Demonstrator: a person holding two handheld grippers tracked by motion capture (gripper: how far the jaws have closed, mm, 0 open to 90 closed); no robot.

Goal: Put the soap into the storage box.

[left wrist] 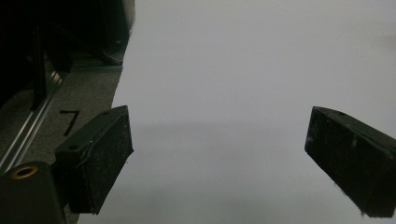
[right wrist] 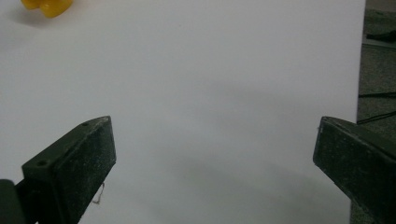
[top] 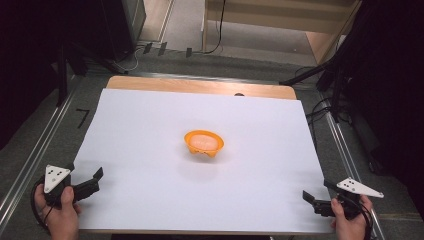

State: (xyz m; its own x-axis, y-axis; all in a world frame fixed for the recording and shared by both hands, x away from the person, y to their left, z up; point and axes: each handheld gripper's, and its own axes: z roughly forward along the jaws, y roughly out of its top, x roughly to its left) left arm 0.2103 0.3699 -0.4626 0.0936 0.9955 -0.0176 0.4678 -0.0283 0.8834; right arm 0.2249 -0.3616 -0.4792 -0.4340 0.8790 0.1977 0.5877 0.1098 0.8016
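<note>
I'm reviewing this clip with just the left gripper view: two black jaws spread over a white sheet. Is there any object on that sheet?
Observer: Yes. The high view shows an orange bowl near the middle of the white sheet.
Operator: Where is the other gripper?
Observer: The right gripper sits at the sheet's near right corner, jaws spread, holding nothing.
Operator: And mine, relative to the bowl?
Observer: The left gripper is at the near left edge, well apart from the bowl.
</note>
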